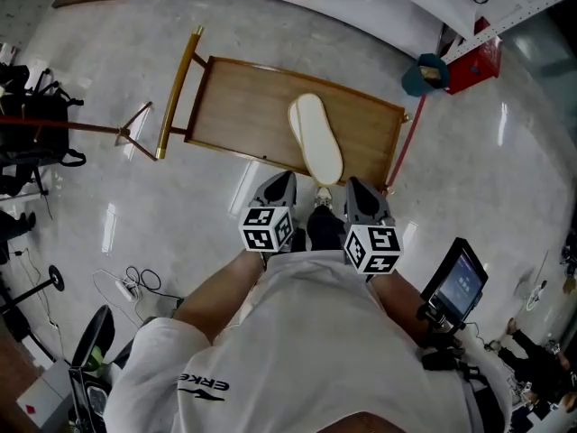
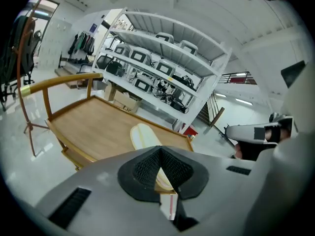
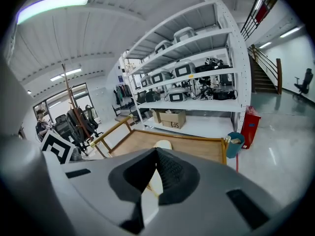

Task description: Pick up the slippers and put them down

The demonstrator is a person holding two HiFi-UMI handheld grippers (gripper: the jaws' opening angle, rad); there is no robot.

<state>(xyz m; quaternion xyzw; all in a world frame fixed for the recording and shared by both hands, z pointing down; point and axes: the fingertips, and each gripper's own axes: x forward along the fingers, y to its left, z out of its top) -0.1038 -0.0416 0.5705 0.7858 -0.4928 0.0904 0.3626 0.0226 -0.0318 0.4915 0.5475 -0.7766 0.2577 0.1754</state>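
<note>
A cream slipper lies lengthwise on the near right part of a low wooden table with gold rails. It also shows in the left gripper view and the right gripper view, beyond the jaws. My left gripper and right gripper are held side by side close to my body, just short of the table's near edge, both pointing toward the slipper. Each has its jaws together with nothing between them. Neither touches the slipper.
A teal bin and a red box stand off the table's right corner. A rack with black bags is at the left, white shelving behind the table, a screen device at my right, cables on the floor.
</note>
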